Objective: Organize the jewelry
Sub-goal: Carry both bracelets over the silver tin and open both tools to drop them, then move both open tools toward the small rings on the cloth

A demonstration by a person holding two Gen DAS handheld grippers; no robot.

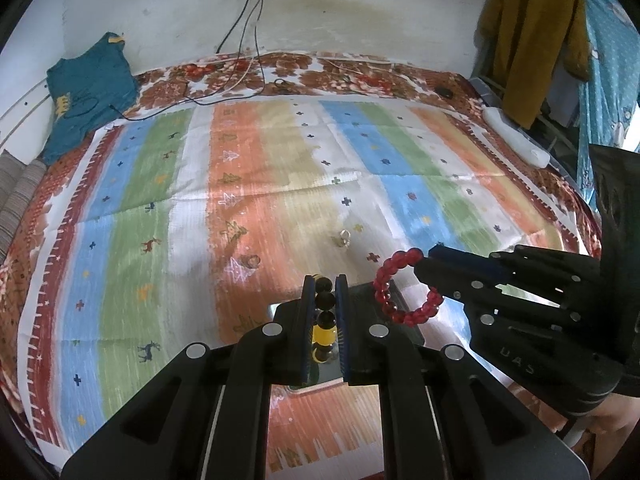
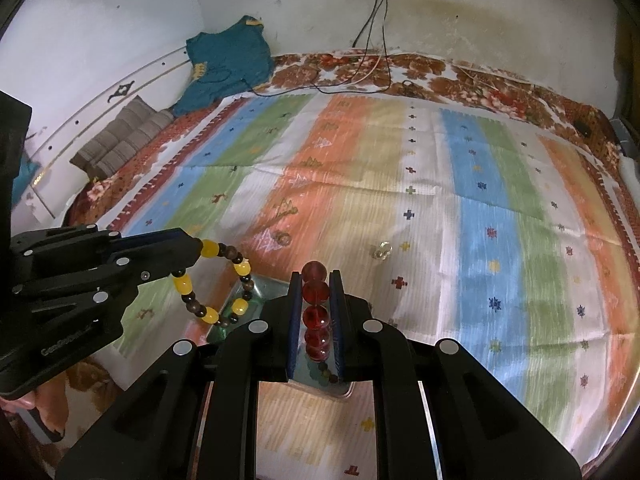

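Observation:
My left gripper (image 1: 324, 292) is shut on a yellow and dark bead bracelet (image 1: 323, 322), which also shows in the right wrist view (image 2: 224, 284). My right gripper (image 2: 316, 284) is shut on a red bead bracelet (image 2: 316, 316), seen as a ring in the left wrist view (image 1: 400, 288). Both bracelets hang above a shiny mirrored tray (image 2: 256, 288) on the striped cloth. A clear ring (image 1: 345, 237) and a brown ring (image 1: 252, 261) lie on the cloth beyond the tray.
The striped cloth (image 1: 280, 168) covers a bed with a floral sheet. A teal shirt (image 1: 88, 88) lies at the far left. Cables (image 1: 240, 80) run from a wall socket. A white power strip (image 1: 516, 136) lies at the far right, by hanging clothes (image 1: 532, 40).

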